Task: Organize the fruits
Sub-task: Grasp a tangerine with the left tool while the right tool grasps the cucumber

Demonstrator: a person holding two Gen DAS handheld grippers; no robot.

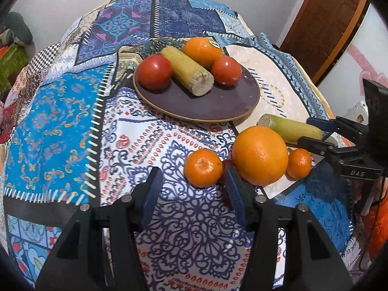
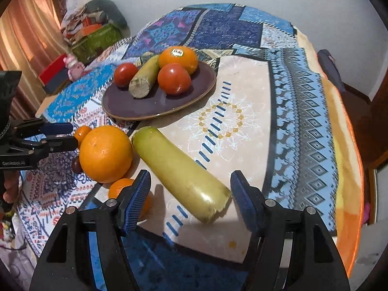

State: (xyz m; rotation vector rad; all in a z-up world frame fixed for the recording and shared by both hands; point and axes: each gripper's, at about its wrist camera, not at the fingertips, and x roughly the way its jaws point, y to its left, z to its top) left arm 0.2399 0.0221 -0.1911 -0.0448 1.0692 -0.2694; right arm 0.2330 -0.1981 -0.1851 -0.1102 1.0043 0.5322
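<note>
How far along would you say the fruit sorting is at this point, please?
Partly done. The dark round plate already holds two red tomatoes, a stickered orange and a cut yellow-green cane piece. Nothing is in hand: the left tool and right tool are both open and empty. Still on the patterned tablecloth: a large orange, two small mandarins and another yellow-green cane piece.

A patchwork cloth [image 2: 303, 101] of blue, white and beige panels covered the counter; a wooden door [image 1: 322, 21] stood at upper right of the left view; orange curtains [image 2: 26, 38] hung at upper left of the right view, beside a green box [image 2: 97, 40] and a pink figurine [image 2: 72, 66].
</note>
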